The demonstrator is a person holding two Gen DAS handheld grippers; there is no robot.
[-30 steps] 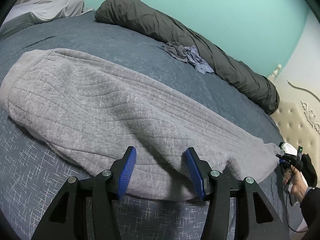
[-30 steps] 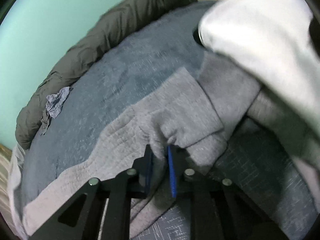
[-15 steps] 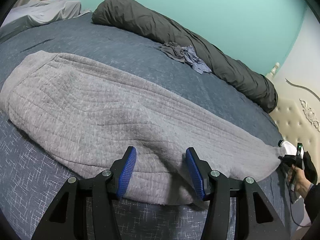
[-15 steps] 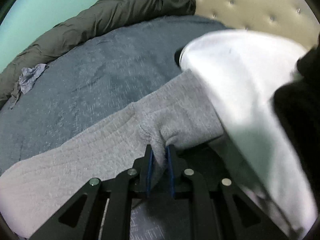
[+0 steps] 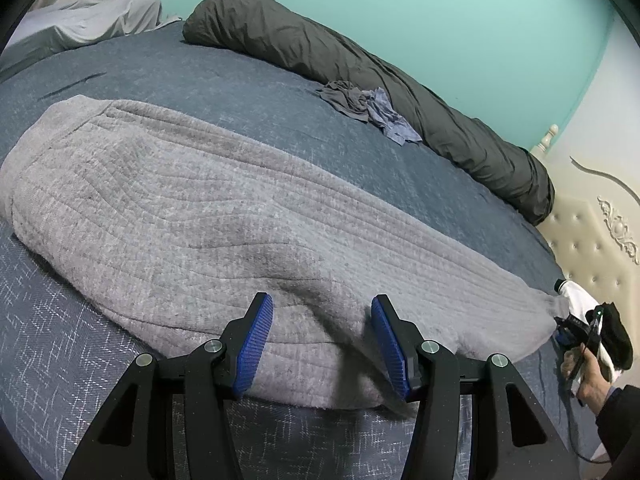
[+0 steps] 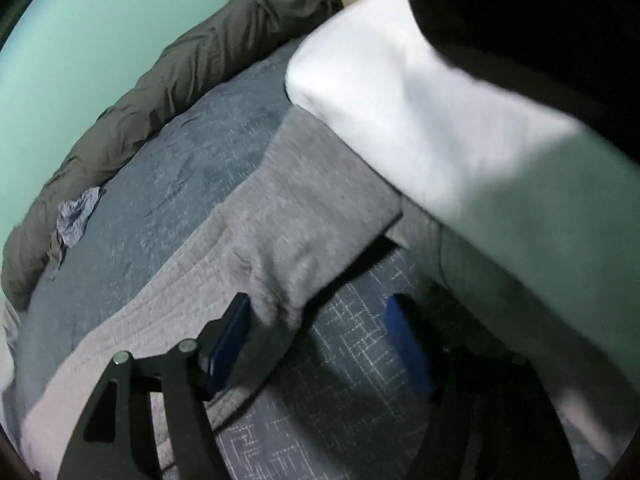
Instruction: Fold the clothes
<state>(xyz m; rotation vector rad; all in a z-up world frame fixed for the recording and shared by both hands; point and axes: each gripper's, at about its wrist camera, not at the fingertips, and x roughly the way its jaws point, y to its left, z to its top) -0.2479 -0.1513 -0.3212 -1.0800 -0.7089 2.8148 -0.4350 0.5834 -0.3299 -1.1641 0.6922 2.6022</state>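
Grey ribbed knit garment (image 5: 224, 232) lies spread lengthwise across the blue-grey patterned bedspread (image 5: 52, 320). Angled down over the garment's near hem, the left gripper (image 5: 322, 338) has its blue pads apart, gripping nothing. At the garment's far narrow end, the right gripper (image 6: 320, 340), held in a hand (image 5: 588, 376), has just been opening; the cuff (image 6: 288, 280) lies loose beside its left pad.

My left gripper (image 5: 322, 338) just hangs there, jaws partly apart, not pinching. Right gripper (image 6: 320, 344) has just been opening, nothing pressed between its pads.
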